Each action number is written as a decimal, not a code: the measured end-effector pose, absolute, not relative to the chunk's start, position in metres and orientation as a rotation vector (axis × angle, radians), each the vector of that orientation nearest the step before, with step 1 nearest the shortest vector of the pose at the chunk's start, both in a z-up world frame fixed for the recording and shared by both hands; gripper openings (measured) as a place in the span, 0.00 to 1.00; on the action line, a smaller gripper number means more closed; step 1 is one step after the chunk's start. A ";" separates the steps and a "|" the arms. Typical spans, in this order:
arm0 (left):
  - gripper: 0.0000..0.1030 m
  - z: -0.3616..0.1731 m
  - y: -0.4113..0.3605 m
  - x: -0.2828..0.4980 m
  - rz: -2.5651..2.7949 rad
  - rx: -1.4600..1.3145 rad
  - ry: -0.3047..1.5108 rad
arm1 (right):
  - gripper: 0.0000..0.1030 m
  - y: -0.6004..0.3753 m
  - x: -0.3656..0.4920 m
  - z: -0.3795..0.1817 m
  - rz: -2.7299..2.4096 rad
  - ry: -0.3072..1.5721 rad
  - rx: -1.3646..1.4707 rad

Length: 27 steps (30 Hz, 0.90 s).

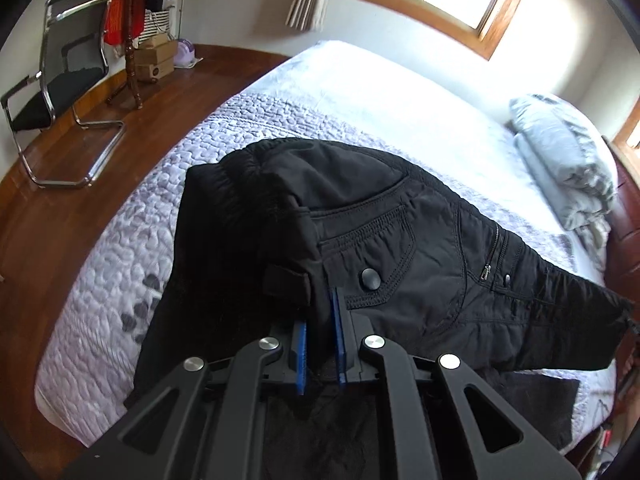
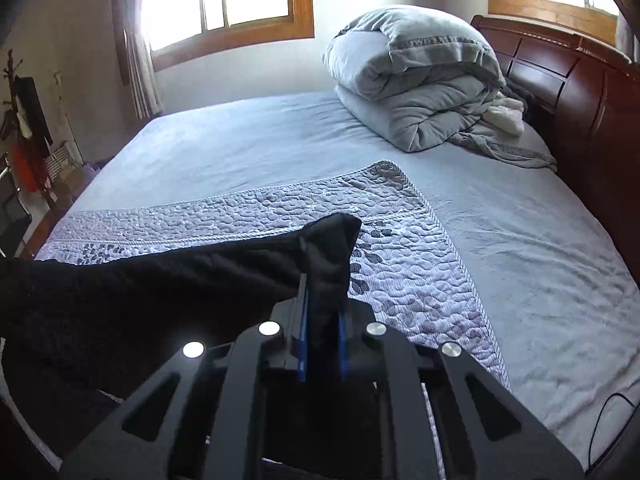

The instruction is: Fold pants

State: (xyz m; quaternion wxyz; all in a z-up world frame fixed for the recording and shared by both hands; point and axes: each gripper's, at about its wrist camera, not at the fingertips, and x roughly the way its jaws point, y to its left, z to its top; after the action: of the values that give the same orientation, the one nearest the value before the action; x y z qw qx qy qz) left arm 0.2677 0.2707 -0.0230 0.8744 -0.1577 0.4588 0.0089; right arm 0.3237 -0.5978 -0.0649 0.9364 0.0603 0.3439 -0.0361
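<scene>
The black pants point(image 1: 400, 248) hang lifted above the quilted bedspread point(image 1: 132, 248), with a back pocket, a snap button and a zipper facing me. My left gripper point(image 1: 320, 312) is shut on the pants near the waistband; its blue pads point(image 1: 339, 332) pinch the cloth. In the right wrist view my right gripper point(image 2: 323, 300) is shut on another edge of the pants point(image 2: 160, 280), which stretch away to the left and stand up in a peak between the blue pads point(image 2: 343, 340).
The bed point(image 2: 520, 240) carries a folded grey duvet point(image 2: 416, 80) by the dark wooden headboard point(image 2: 580, 92). A chrome chair point(image 1: 60, 92), a coat stand point(image 1: 132, 40) and boxes stand on the wooden floor at left. Windows are on the far walls.
</scene>
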 end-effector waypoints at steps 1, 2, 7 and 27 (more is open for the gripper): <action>0.11 -0.023 0.272 0.257 0.009 -0.341 0.944 | 0.10 -0.601 0.310 -0.066 -0.069 0.696 0.143; 0.11 -0.024 0.274 0.246 0.001 -0.350 0.933 | 0.10 -0.604 0.297 -0.067 -0.066 0.689 0.159; 0.11 -0.038 0.286 0.198 -0.023 -0.399 0.911 | 0.11 -0.613 0.238 -0.081 -0.072 0.685 0.196; 0.16 -0.124 0.295 0.088 -0.018 -0.472 0.936 | 0.11 -0.615 0.115 -0.177 -0.155 0.862 0.249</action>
State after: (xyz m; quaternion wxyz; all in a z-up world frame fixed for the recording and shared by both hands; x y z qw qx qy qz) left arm 0.0882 0.2949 -0.1236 0.8656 -0.2253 0.4470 -0.0086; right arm 0.1155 -0.6153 -0.1768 0.8982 0.1202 0.4161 -0.0750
